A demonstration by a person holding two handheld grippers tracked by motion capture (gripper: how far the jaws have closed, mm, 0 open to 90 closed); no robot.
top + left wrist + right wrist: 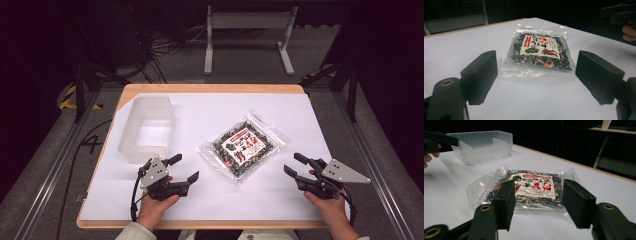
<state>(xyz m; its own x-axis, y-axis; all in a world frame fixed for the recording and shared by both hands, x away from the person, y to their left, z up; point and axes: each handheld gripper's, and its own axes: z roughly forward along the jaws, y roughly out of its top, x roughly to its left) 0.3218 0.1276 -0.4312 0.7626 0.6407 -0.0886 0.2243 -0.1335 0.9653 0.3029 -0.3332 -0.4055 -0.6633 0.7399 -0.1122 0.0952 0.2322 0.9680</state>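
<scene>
A clear plastic packet (243,145) of dark dried food with a red and white label lies flat in the middle of the white table sheet (280,195). My left gripper (183,168) rests near the front left, open, its jaws pointing right toward the packet (539,51) with nothing between them. My right gripper (294,164) sits at the front right, open, aimed left at the packet (529,186), which lies a short way beyond its empty jaws.
A translucent ribbed plastic tub (147,129) stands open at the back left of the sheet, also seen in the right gripper view as a tub (484,145). A metal stand (247,37) and cables are on the floor beyond the table.
</scene>
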